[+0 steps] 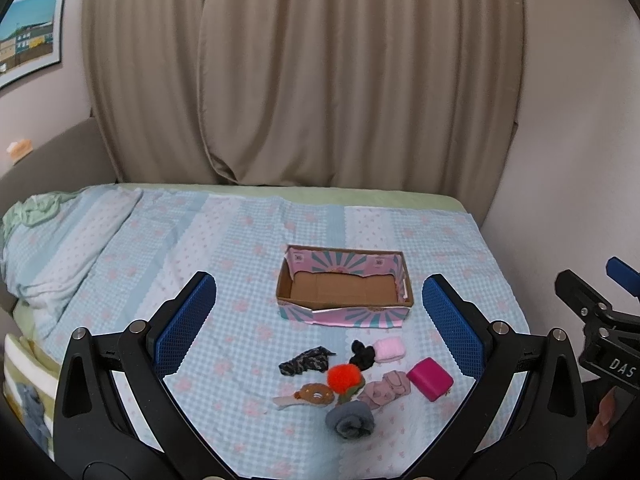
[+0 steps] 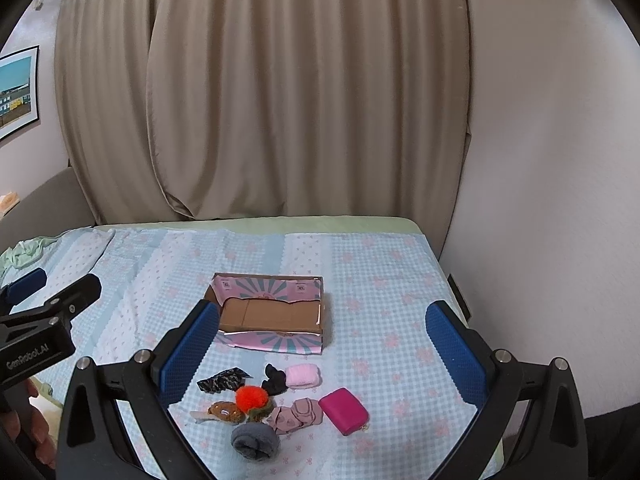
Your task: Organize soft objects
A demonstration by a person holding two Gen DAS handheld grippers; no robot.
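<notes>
I see the soft objects bunched low and centre in both views: a grey rolled sock [image 1: 350, 420], an orange pompom [image 1: 343, 376], a magenta pouch [image 1: 430, 378], a pink roll [image 1: 389, 350] and what may be a black scrunchie [image 1: 362, 354]. Just above them sits the cardboard box [image 1: 344, 290] on the checked bedspread [image 1: 160, 248]. My left gripper [image 1: 318, 326] and right gripper [image 2: 320, 354] both hang wide open, gripping nothing.
</notes>
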